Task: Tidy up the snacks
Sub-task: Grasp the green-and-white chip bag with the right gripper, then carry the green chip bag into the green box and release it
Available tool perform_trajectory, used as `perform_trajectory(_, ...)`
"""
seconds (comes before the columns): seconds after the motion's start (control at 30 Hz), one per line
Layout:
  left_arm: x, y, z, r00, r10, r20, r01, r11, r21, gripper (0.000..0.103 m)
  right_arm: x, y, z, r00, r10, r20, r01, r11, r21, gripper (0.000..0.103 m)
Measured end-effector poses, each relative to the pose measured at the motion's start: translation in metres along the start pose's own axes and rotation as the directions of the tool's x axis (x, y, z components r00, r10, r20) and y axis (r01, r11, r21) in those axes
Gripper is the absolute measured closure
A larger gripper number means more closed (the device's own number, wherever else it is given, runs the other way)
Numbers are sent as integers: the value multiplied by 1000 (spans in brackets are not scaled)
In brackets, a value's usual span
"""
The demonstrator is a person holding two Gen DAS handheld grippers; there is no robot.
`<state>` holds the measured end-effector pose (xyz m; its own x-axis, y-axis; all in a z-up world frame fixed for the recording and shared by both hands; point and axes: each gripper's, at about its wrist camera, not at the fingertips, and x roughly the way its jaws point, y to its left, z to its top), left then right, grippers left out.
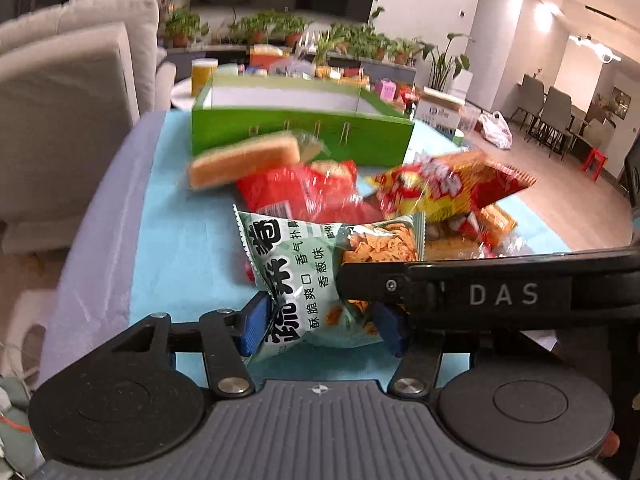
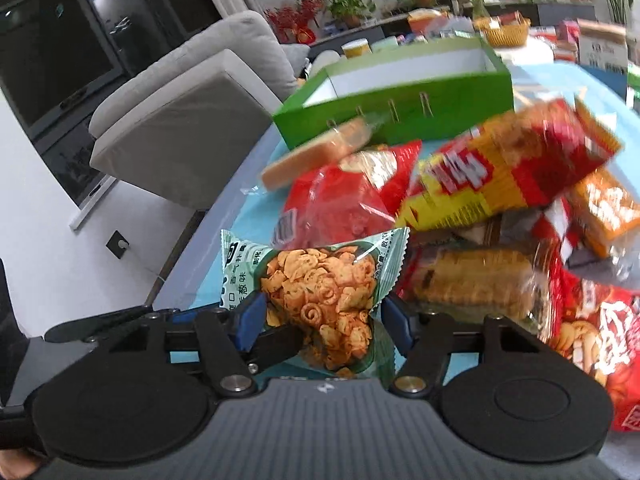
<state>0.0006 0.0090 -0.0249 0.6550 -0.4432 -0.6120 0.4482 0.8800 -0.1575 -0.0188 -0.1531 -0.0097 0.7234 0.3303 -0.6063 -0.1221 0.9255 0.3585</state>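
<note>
A pale green snack bag (image 1: 296, 264) with curly orange crisps stands upright at the near end of the snack pile. My left gripper (image 1: 324, 328) is shut on its lower end, blue pads pressing both sides. From the right, a black finger (image 1: 372, 284) of the right gripper crosses the same bag. In the right wrist view the green bag (image 2: 320, 292) sits pinched between the pads of my right gripper (image 2: 324, 318), which is shut on it; the left gripper's finger (image 2: 280, 342) reaches in from the left. An open green box (image 1: 300, 136) (image 2: 400, 104) stands behind the pile.
On the light blue cloth (image 1: 180, 248) lie a wrapped sponge cake (image 1: 244, 162), a red bag (image 1: 312, 192), a red-and-yellow bag (image 1: 448, 188), a biscuit pack (image 2: 472, 280) and more red packs (image 2: 600, 332). A grey sofa (image 1: 68, 100) stands to the left.
</note>
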Motion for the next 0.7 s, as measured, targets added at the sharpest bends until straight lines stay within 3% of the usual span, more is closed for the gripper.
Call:
perform_trajectory(0.33,-27,-6,48,988,28,151,-33,999,34,49,-23,12,51,992,29,123,-20,997,-73,43)
perform_trajectory(0.7,-3,1,110,972,38,232,-54,997,63,50,-1,-1,107,982,52,179,-48,998,-28,43)
